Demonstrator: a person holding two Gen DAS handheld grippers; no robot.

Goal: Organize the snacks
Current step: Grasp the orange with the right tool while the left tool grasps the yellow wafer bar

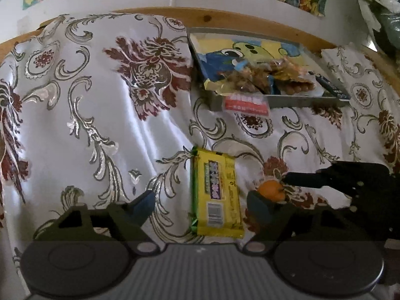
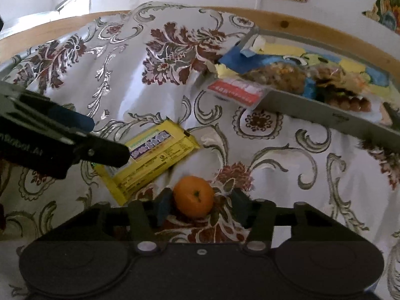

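A yellow snack packet lies flat on the flowered cloth, lengthwise between the two fingers of my left gripper, which stands open around it without touching. Just to its right sits a small orange. In the right wrist view the orange rests between the fingers of my right gripper; that gripper is open, with gaps on both sides. The yellow packet lies to the left there, under the black left gripper.
A grey tray at the back right holds several snack bags on a cartoon picture. A red-and-white packet hangs over its front wall. The tray wall is close ahead on the right. A wooden table edge runs along the wall.
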